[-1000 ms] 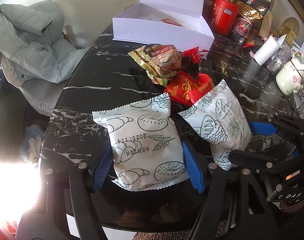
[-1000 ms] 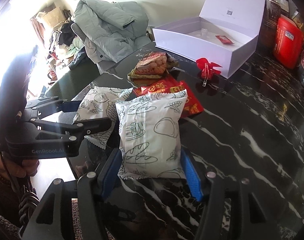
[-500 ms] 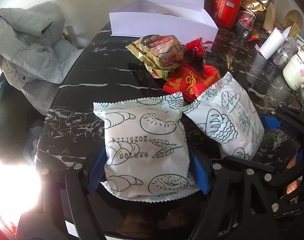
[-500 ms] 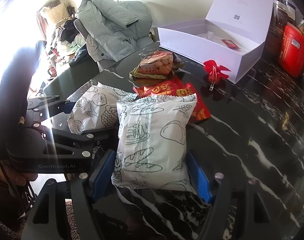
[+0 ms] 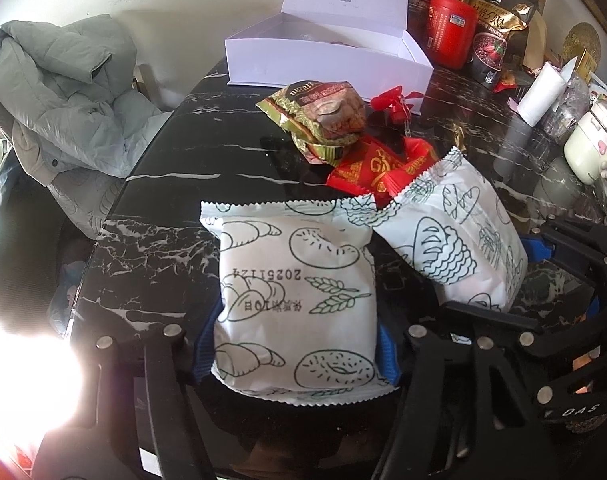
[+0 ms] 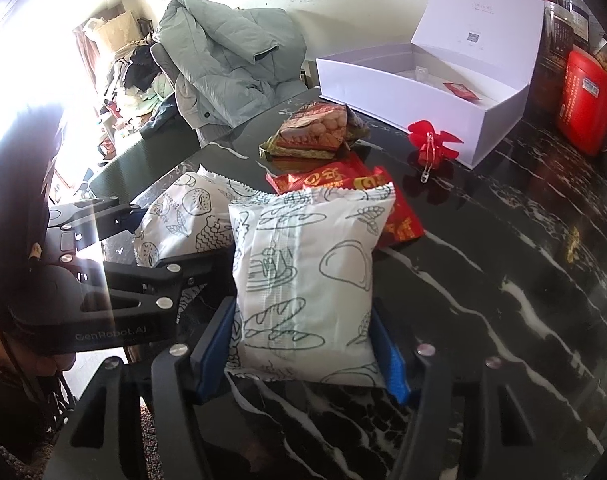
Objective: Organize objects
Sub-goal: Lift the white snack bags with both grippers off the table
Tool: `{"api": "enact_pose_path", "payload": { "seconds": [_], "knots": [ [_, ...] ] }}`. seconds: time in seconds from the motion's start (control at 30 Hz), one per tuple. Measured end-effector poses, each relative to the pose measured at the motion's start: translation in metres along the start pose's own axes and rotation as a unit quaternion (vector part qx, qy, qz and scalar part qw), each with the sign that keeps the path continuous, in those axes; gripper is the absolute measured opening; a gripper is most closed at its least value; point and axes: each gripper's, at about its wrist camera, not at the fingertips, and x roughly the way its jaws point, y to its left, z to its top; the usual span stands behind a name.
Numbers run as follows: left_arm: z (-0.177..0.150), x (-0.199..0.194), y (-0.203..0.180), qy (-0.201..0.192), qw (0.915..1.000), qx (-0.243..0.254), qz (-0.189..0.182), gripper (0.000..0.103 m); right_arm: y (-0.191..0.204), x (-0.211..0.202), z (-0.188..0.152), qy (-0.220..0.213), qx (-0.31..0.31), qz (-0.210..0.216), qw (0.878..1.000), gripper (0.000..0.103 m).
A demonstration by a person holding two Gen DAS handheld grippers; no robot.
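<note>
So, biggest to smallest, what I've got in front of me:

Table: black marble top (image 5: 175,184) with white veins; everything below sits on it
Coat: grey puffy jacket (image 5: 63,92) slumped over a chair past the table's far left edge
Box: white gift box (image 6: 415,92) at the back, lid standing open; a little red packet (image 6: 461,91) lies inside
My left gripper (image 5: 295,354): blue pads either side of the left bread bag (image 5: 299,300), the white one with loaf doodles and a printed date; my jaws are closing and both pads are already pressed into its sides
My right gripper (image 6: 303,352): same deal with the right bread bag (image 6: 307,272), seam side up; jaws closing, pads snug on both sides of it
Bags together: the two lie side by side near the table's front edge; their crimped top corners look like they touch
Red wrappers (image 6: 399,216): just behind the bread bags, partly tucked under the right one
Gold snack pack (image 5: 327,116): resting beyond the red wrappers, partly on them
Red bow (image 6: 431,146): small, near the box front; a safety pin hangs off it
</note>
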Motion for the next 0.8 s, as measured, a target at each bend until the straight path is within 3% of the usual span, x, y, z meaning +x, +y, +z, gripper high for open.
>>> {"api": "enact_pose_path", "payload": {
  "seconds": [0.27,0.8],
  "knots": [
    [-0.003,-0.007,0.007,0.02,0.9991,-0.023,-0.03,0.058,0.003,-0.004,0.002,0.003,-0.005,0.01,1.0,0.058],
    [0.005,-0.039,0.0,-0.007,0.9994,-0.02,-0.028,0.058,0.011,-0.037,0.01,-0.021,-0.021,0.006,1.0,0.057]
  ]
}}
